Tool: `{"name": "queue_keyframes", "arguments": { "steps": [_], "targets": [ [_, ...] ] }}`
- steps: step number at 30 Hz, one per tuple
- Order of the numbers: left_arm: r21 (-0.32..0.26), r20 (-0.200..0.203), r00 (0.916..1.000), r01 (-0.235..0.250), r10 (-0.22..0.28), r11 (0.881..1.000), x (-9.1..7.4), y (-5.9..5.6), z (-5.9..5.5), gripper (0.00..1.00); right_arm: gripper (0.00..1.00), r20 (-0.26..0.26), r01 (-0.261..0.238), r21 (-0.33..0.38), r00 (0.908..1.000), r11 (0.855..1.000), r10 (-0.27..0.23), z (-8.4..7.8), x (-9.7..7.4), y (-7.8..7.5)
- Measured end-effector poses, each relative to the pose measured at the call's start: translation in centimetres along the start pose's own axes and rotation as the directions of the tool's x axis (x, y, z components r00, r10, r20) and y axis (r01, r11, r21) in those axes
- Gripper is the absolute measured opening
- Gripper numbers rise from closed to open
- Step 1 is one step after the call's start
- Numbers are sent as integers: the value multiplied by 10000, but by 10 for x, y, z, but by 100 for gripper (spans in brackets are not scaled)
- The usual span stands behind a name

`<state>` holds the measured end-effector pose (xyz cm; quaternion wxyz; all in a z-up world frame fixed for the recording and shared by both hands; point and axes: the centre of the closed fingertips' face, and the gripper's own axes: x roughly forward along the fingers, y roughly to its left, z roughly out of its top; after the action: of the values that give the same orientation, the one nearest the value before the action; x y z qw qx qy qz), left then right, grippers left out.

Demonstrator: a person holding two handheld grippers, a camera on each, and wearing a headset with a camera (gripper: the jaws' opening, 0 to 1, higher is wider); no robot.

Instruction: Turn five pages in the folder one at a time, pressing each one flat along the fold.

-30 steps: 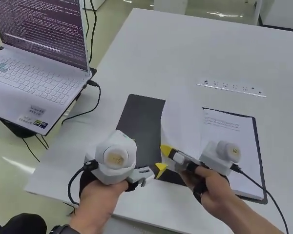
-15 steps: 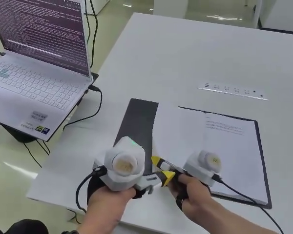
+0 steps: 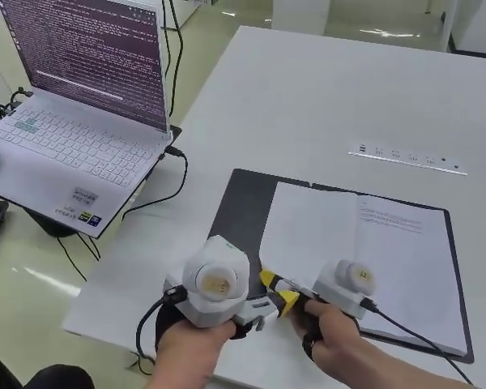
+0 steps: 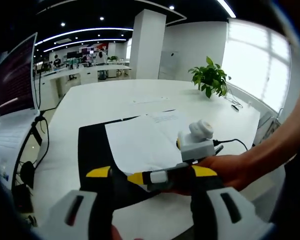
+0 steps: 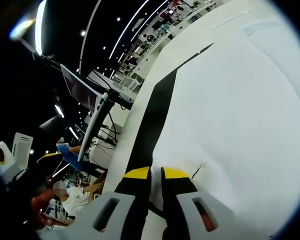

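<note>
Note laptop (image 3: 89,105) left of the surface (image 3: 308,89) and power strip (image 3: 407,156) on it beyond the folder (image 3: 239,215). Find folder lying open near the front edge. Observe right tongs (image 5: 156,172) clenched on the near edge of the page (image 3: 308,231); left tongs (image 4: 151,172) released, just beside. Compare 1.0 s earlier: page then raised steeply, now lower.
</note>
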<state>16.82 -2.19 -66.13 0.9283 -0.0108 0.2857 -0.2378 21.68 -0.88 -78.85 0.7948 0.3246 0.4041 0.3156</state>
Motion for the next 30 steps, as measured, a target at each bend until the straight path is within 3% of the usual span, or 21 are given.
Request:
{"name": "queue_keyframes", "arguments": {
  "steps": [5,7,9,16,20,30],
  "targets": [
    [-202,21,9999,-102,102,9997,0,3,-2,62,12,39,-236,49,9997,9997,236,-2,3,5],
    [-283,47,9999,-108,110,9995,0,3,-3,62,20,135,-762,487,9970,9959,756,-2,5,16],
    [-334,79,9999,-120,123,9994,-1,3,-3,62,27,135,-815,391,9966,9959,810,-2,4,16],
    [-405,119,9998,-142,147,9991,-1,4,-5,61,37,136,-1052,331,9944,9939,1048,-3,-3,23],
    [-716,227,9990,-378,396,9967,-4,21,-5,60,41,-19,-1533,-594,9881,9864,1535,1,-22,33],
    [-434,234,9990,-365,376,9984,-6,44,-1,52,39,998,-809,-1272,9906,9886,939,35,-75,13]
  ]
}}
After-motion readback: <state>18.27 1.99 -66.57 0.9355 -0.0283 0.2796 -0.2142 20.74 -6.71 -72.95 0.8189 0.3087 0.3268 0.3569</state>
